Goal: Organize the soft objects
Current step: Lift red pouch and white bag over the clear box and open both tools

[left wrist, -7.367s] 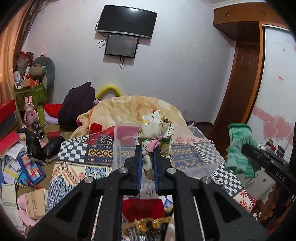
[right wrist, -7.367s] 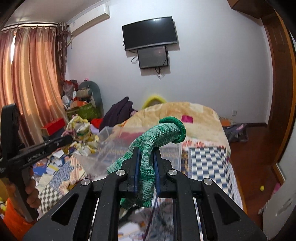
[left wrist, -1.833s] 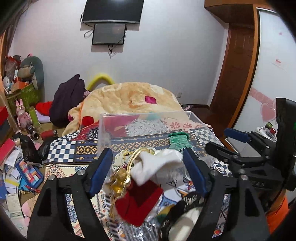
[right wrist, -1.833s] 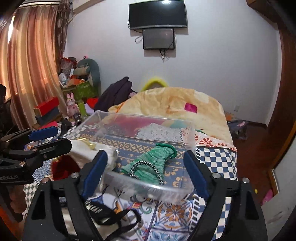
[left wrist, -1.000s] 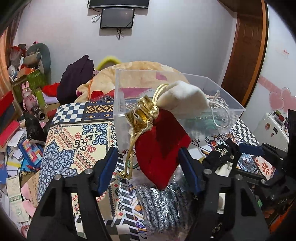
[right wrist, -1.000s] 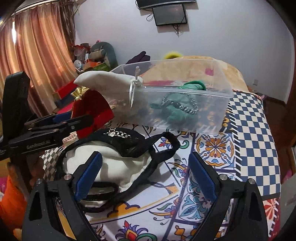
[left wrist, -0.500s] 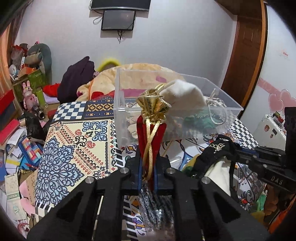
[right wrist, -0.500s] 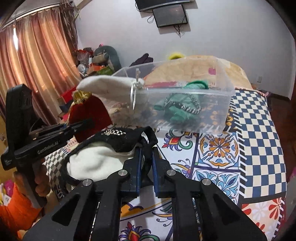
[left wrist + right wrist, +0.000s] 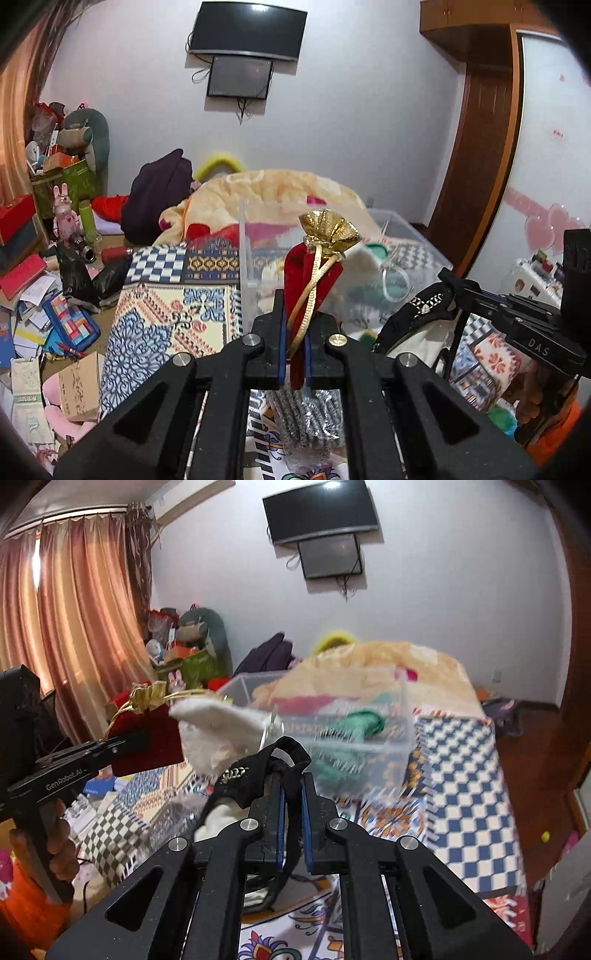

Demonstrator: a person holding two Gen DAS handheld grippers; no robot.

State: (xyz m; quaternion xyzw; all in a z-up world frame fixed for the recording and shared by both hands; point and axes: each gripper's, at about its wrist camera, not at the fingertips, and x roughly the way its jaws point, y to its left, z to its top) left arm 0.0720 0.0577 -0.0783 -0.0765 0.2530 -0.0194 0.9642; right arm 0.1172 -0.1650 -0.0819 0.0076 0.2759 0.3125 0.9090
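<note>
My left gripper is shut on a red velvet pouch with a gold top and gold cord, held up in front of the clear plastic bin. The pouch also shows at the left of the right wrist view. My right gripper is shut on the black strap of a cream bag, lifted above the patterned bedspread. The bag hangs at the right of the left wrist view. The bin holds a green knitted sock. A white cloth pouch rests over the bin's near edge.
A silver glittery item lies under my left gripper. The patterned bedspread covers the bed, with a peach blanket behind the bin. Cluttered boxes, papers and toys fill the floor at the left. A wooden door stands to the right.
Both grippers have risen from low over the bed, the left lifting the red pouch and the right lifting the bag by its strap. Both views now look higher into the room.
</note>
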